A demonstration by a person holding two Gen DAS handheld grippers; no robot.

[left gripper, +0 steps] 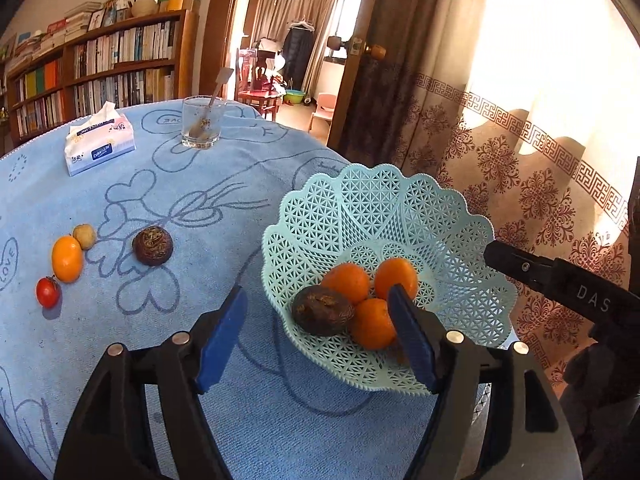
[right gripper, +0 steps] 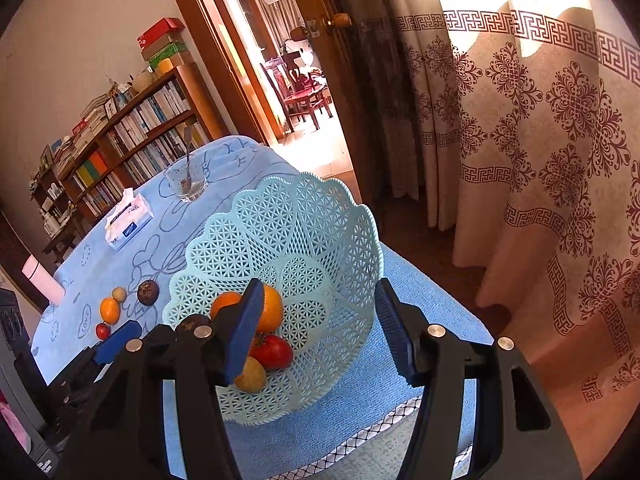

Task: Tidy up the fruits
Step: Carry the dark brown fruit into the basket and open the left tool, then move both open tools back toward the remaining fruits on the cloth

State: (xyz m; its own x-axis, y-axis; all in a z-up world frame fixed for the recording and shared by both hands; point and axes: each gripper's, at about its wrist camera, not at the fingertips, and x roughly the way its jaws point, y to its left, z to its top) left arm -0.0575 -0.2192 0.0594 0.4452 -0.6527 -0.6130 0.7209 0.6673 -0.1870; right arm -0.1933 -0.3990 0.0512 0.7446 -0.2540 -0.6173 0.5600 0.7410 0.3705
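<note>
Four fruits left on the surface, far left of the basket [left gripper: 472,216]: orange [left gripper: 67,259], cherry tomato [left gripper: 47,291], small tan fruit [left gripper: 84,236], dark brown one [left gripper: 153,246]. Tomato's soft and slick, so pinch its middle gently. Left gripper [left gripper: 316,320] fingers wide and empty; right gripper [right gripper: 316,332] straddles the basket's wall, no squeeze.

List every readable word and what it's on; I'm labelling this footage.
"DAS": on the right gripper.
"LOVE": drawn on the tablecloth.
"Colour Life", roughly: tissue pack; its other print is too small.
Book spines and the red box: unreadable.
</note>
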